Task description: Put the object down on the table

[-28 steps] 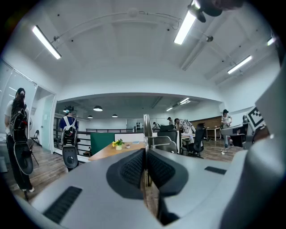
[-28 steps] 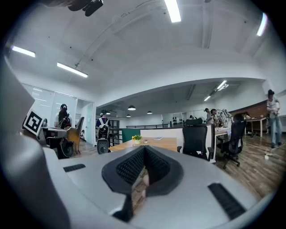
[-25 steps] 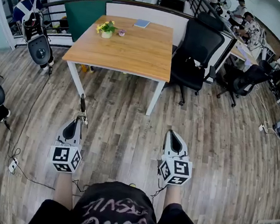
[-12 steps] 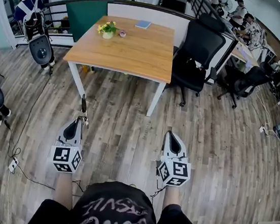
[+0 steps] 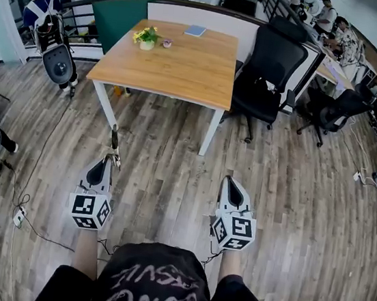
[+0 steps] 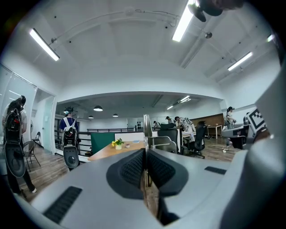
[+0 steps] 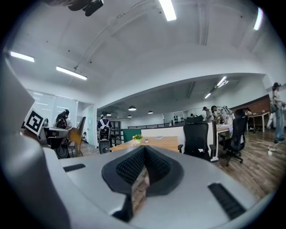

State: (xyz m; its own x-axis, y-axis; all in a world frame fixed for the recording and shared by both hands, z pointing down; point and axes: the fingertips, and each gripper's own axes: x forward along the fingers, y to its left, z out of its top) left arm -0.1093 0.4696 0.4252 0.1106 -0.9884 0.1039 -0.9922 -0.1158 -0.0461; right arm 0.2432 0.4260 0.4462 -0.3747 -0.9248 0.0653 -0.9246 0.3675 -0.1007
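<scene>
Counting: two claws, the left gripper and the right gripper; one thin object; one table; two black office chairs; one pot; one book.
Left claw state: lower left of the head view, jaws closed on the near end of the thin object.
Right claw state: lower right of the head view, jaws pressed together with nothing between them.
Container: the pot stands on the upper left part of the tabletop and holds a plant with yellow flowers.
Other items on tabletop: a small item just beside the pot, kind not readable; a flat pale book at the far edge.
Object place: left half of the frame, held above the plank floor, well short of the table and clear of it.
Object axis: long axis in line with the left jaws, running up the frame; free end points away from the person, toward the table.
Chairs: near chair just beside the table's right side; far chair further right.
</scene>
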